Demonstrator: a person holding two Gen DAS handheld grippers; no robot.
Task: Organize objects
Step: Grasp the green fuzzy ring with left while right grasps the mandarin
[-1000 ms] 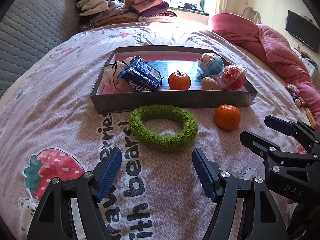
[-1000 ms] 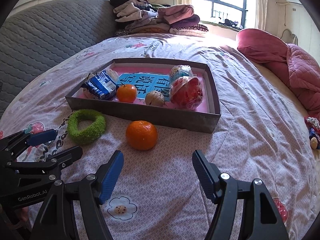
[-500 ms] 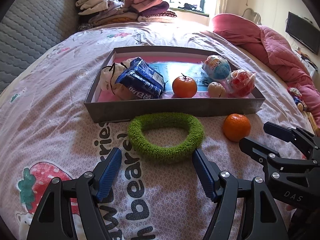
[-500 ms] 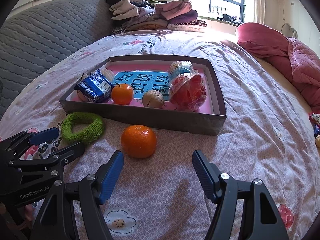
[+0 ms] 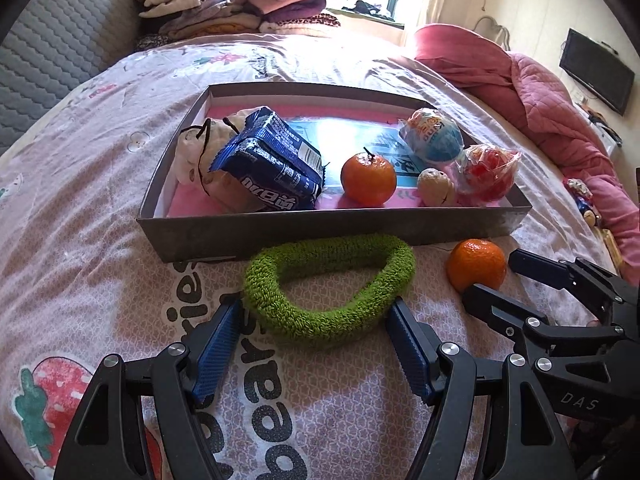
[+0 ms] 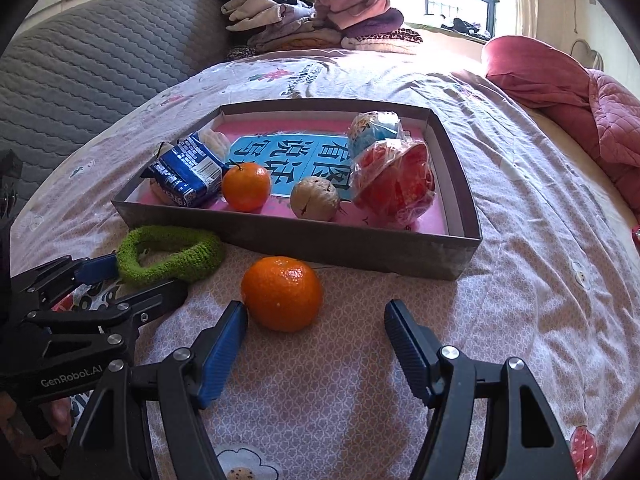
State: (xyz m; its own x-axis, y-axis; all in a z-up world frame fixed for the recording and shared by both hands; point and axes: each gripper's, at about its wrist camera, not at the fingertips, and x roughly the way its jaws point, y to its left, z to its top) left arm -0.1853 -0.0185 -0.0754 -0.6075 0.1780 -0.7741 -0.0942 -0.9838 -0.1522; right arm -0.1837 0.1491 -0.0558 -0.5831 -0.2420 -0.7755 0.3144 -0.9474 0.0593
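A green fuzzy ring (image 5: 328, 284) lies on the bedspread in front of the grey box (image 5: 320, 232). My left gripper (image 5: 316, 332) is open, its blue pads on either side of the ring's near edge. A loose orange (image 6: 282, 292) lies on the bed just before my open right gripper (image 6: 316, 332), close to its left pad. The orange (image 5: 476, 265) and right gripper (image 5: 520, 280) also show in the left wrist view. The box (image 6: 348, 242) holds a blue snack pack (image 5: 272, 160), another orange (image 5: 368, 178), a walnut (image 6: 314, 199), a red bag (image 6: 394, 182) and a blue toy egg (image 5: 434, 136).
A drawstring pouch (image 5: 196, 152) sits at the box's left end. Folded clothes (image 6: 312, 20) are piled at the bed's far end. A pink quilt (image 5: 540, 96) lies on the right. A grey padded headboard (image 6: 80, 64) runs along the left.
Both grippers have moved forward. The green ring now sits between the left pads, and the loose orange is nearer the right gripper's left pad.
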